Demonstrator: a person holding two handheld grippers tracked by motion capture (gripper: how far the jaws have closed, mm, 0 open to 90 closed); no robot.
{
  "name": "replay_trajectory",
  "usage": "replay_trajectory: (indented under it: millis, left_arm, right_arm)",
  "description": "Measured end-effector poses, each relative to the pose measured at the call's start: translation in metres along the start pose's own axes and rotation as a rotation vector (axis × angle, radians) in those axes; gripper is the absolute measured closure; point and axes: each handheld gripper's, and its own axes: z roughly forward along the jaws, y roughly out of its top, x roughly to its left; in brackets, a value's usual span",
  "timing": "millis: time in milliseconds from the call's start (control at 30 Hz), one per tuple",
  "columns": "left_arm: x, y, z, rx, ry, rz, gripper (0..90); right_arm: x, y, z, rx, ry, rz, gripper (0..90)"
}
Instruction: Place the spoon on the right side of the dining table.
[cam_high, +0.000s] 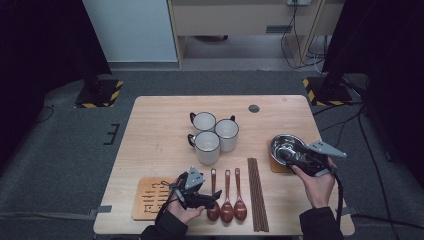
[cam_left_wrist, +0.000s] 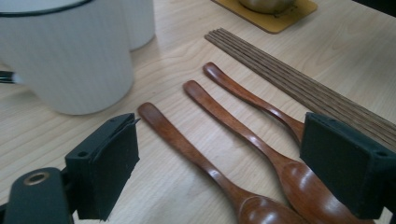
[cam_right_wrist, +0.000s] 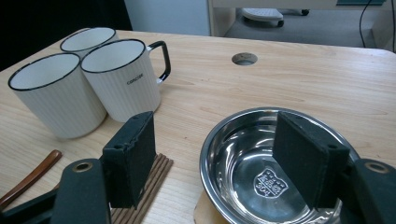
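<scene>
Three brown wooden spoons (cam_high: 226, 192) lie side by side near the table's front edge, bowls toward me. My left gripper (cam_high: 212, 196) sits low over their bowl ends. In the left gripper view my left gripper (cam_left_wrist: 219, 140) is open, its pads apart from the left spoon (cam_left_wrist: 187, 149) and middle spoon (cam_left_wrist: 229, 121) lying between them. The right pad covers part of the third spoon (cam_left_wrist: 247, 95). A steel bowl (cam_high: 286, 144) rests on a yellow coaster (cam_high: 275, 165) at the right. My right gripper (cam_right_wrist: 215, 135) is open across the bowl's (cam_right_wrist: 261, 177) near rim, one pad inside, one outside.
Three white mugs (cam_high: 206, 147) cluster at the table's middle, and the nearest mug (cam_left_wrist: 70, 56) stands close to the left gripper. A bundle of dark chopsticks (cam_high: 257, 192) lies between spoons and bowl. A bamboo trivet (cam_high: 150, 197) sits front left. A cable hole (cam_high: 254, 108) is at the back.
</scene>
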Motion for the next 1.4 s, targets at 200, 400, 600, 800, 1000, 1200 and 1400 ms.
replay_trajectory:
  millis: [200,400,600,800,1000,1200,1400]
  left_arm:
    - [-0.011,0.0,0.012,0.025,-0.031,0.021,10.6]
    - [-0.017,0.001,0.018,0.036,-0.046,0.029,10.3]
    - [-0.025,0.003,0.026,0.056,-0.055,0.054,9.8]
    - [-0.032,0.003,0.034,0.079,-0.066,0.075,9.5]
    - [-0.038,0.001,0.041,0.1,-0.085,0.092,9.6]
    - [-0.045,-0.001,0.048,0.122,-0.105,0.11,9.6]
    - [-0.049,-0.003,0.052,0.139,-0.117,0.127,9.3]
  right_arm:
    - [0.002,-0.001,0.002,0.008,0.008,-0.006,30.0]
    - [0.003,-0.001,0.003,0.01,0.013,-0.011,30.2]
    - [0.006,-0.002,0.005,0.016,0.022,-0.012,30.4]
    - [0.01,-0.003,0.008,0.022,0.03,-0.026,30.5]
    - [0.012,-0.005,0.011,0.034,0.038,-0.029,30.6]
    - [0.015,-0.006,0.014,0.043,0.047,-0.032,30.6]
    - [0.019,-0.008,0.018,0.053,0.058,-0.035,30.7]
